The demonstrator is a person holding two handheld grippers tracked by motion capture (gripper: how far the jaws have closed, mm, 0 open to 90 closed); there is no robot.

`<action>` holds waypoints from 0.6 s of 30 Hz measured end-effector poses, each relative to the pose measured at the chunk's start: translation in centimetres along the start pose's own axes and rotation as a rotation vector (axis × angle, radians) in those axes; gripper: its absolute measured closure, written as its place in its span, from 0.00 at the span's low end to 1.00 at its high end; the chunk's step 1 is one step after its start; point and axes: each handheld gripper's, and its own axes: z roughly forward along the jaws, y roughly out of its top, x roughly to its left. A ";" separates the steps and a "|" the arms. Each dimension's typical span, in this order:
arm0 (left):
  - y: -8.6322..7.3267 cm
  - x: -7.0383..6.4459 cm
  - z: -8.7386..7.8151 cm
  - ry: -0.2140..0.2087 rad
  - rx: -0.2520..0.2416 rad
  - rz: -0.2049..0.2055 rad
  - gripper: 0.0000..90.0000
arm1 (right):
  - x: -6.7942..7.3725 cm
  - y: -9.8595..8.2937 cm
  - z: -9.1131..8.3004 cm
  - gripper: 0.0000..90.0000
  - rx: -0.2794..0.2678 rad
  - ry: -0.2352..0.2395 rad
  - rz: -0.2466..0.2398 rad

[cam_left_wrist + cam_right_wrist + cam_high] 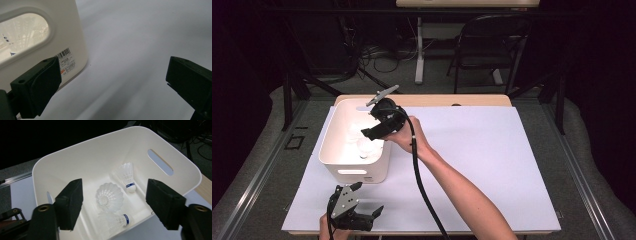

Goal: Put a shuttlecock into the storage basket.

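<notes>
**Right gripper poised over the shuttlecock tub**

We are looking down from the high view at a white tub (354,172) sitting on the left part of a pale sheet (492,165) that is covering the table. The right gripper (373,131) is hanging over the tub's right rim, tilted down into it, with its cable trailing back along the forearm. In the right gripper view we are seeing its two black jaws standing wide apart with nothing between them, so it is open and empty.

Through that gap we are counting three white shuttlecocks on the tub floor. One shuttlecock (127,177) is lying toward the far wall near the oval handle slot (160,162), its cork end pointing toward us. A second shuttlecock (110,196) is standing in the middle with its feather skirt opening toward the camera. A third shuttlecock (113,220) is lying on its side closest to the near wall, just beside the second.

The left gripper (367,202) is waiting near the front edge of the table, just in front of the tub and apart from it. In the left gripper view its jaws are also spread wide and holding nothing, with the tub's labelled wall and a handle opening (23,35) showing beside the left jaw.
</notes>
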 end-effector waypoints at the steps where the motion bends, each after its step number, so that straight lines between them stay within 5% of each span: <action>1: 0.0 0.0 0.0 0.000 0.001 -0.001 0.00 | -0.2 -0.2 -0.3 0.24 -0.004 0.007 0.008; 18: 0.0 0.0 0.0 0.003 0.002 0.001 0.00 | -2.6 -4.5 -5.0 0.08 -0.025 0.011 0.035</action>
